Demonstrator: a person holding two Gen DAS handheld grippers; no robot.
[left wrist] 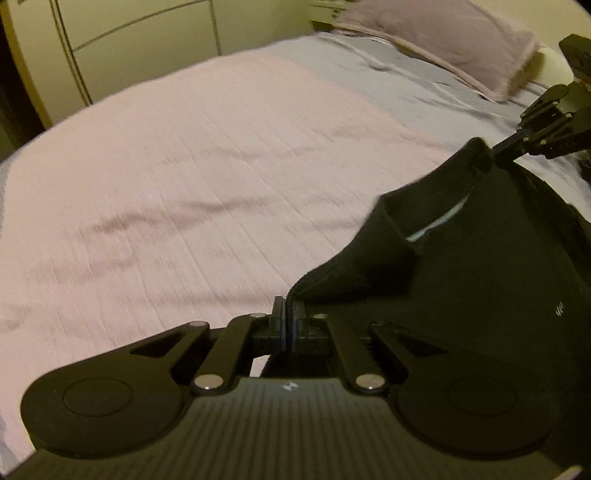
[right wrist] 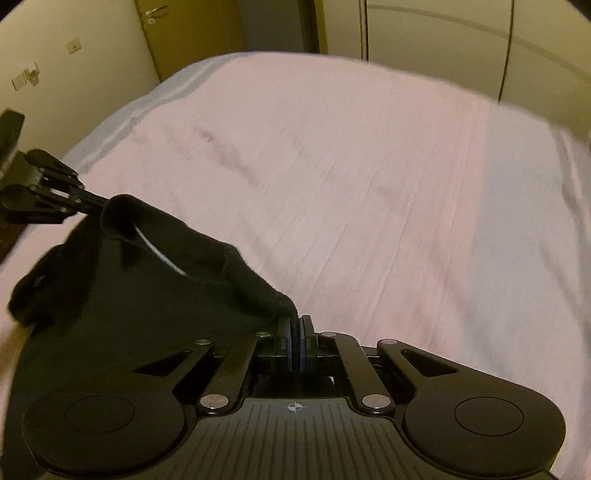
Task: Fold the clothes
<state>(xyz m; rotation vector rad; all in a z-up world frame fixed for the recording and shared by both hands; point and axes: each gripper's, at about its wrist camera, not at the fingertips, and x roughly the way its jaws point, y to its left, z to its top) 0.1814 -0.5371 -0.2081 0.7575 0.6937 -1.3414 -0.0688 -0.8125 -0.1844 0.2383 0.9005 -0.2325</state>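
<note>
- We hold a black garment point(left wrist: 480, 266) up between our two grippers, above a bed covered with a pink blanket point(left wrist: 192, 177)
- Our left gripper point(left wrist: 287, 310) has its jaws pressed together on one corner of the top edge of the cloth
- Our right gripper point(right wrist: 297, 325) is clamped likewise on the other corner of that edge, jaws closed with fabric pinched between them
- The top edge sags in a curve between the two grips, and a strip of white point(left wrist: 436, 221) shows inside the opening
- The rest of the garment hangs down below the grippers, and we cannot tell whether its lower part touches the blanket
- A pillow point(left wrist: 443, 40) lies at the head of the bed on a pale blue sheet point(left wrist: 369, 70), well apart from the garment
- Wardrobe doors point(right wrist: 443, 33) stand beyond the bed, and both views are blurred
</note>
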